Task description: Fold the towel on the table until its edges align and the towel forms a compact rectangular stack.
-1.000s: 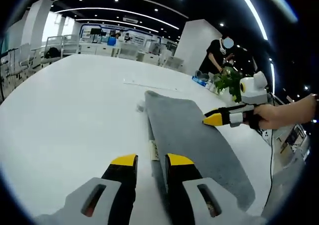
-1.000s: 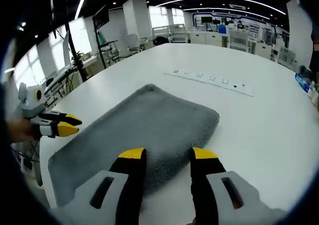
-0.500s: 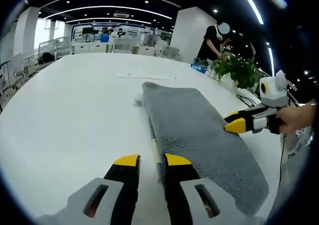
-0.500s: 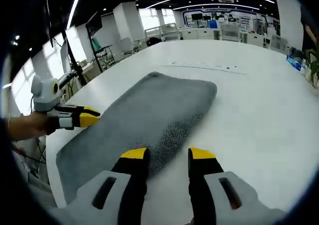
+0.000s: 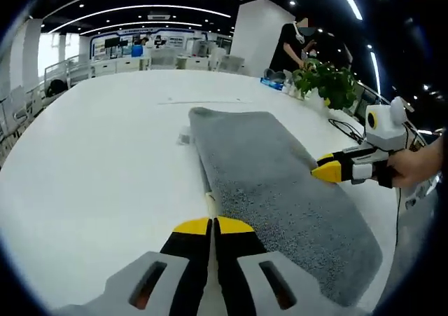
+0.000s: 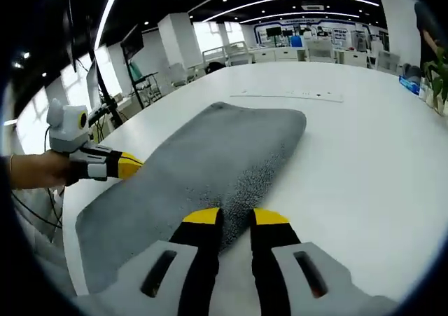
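A grey towel (image 5: 273, 169) lies as a long folded strip on the white table (image 5: 91, 162). In the left gripper view, my left gripper (image 5: 213, 225) sits at the strip's near long edge, its yellow-tipped jaws pressed together where the edge runs in. The right gripper (image 5: 325, 170) touches the opposite long edge. In the right gripper view, the towel (image 6: 210, 148) stretches away, and my right gripper (image 6: 236, 216) has its jaws drawn close with the towel's edge between them. The left gripper (image 6: 129, 165) rests at the far edge, its tip on the cloth.
A white power strip (image 6: 290, 95) lies on the table beyond the towel. A small white tag (image 5: 183, 137) sits by the towel's far corner. A potted plant (image 5: 325, 85) and a standing person (image 5: 290, 46) are at the table's far side. A hand (image 6: 35, 170) holds the left gripper.
Both pairs of jaws have narrowed: the left from a clear gap to pressed together, the right to about half its gap. Both grippers came down onto the towel's long edges.
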`<state>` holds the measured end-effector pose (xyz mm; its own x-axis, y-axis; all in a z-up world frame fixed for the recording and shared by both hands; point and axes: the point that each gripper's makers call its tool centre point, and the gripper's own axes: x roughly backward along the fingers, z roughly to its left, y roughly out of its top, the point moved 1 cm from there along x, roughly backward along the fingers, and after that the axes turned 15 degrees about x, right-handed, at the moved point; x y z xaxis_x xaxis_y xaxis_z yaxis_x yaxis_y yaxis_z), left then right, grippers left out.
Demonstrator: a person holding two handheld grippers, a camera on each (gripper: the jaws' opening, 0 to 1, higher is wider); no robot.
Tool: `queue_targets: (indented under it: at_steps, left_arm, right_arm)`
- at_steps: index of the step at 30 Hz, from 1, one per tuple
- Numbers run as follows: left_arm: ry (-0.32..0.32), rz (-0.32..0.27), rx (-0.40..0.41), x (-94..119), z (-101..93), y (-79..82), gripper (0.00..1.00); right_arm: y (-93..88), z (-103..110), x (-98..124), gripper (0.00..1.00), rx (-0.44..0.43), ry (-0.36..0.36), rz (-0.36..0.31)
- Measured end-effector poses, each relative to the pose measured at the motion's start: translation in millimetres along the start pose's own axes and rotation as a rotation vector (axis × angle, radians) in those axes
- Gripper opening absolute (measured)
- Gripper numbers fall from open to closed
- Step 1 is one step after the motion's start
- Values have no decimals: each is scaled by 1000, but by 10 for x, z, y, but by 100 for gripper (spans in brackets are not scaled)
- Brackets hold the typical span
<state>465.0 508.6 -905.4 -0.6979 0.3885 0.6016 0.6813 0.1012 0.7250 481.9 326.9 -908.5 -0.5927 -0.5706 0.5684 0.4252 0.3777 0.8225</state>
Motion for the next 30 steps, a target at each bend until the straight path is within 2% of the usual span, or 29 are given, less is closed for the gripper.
queue_targets:
  at_steps: [5, 10, 14, 23, 27, 30]
  left_arm:
    - [-9, 41, -149, -39, -192, -69, 2]
    - [-33, 54, -203, -93, -456, -155, 2]
    - [-35, 61, -264, -112, -642, -225, 1]
    - [-48, 67, -289, -42, -913, -394, 1]
    - [-39, 49, -316, -27, -934, -418, 1]
    - [-27, 55, -286, -19, -929, -417, 1]
  right_arm:
    - [-45, -103, 98, 13, -19, -46, 3]
    - [-129, -204, 255, 11, -10, -83, -3]
    - [-238, -271, 405, 11, -53, -102, -14]
    - [-375, -316, 643, 11, -9, -136, -28]
    - [-407, -301, 685, 11, -15, -153, -32]
    - [-410, -275, 695, 11, 8, -166, -36]
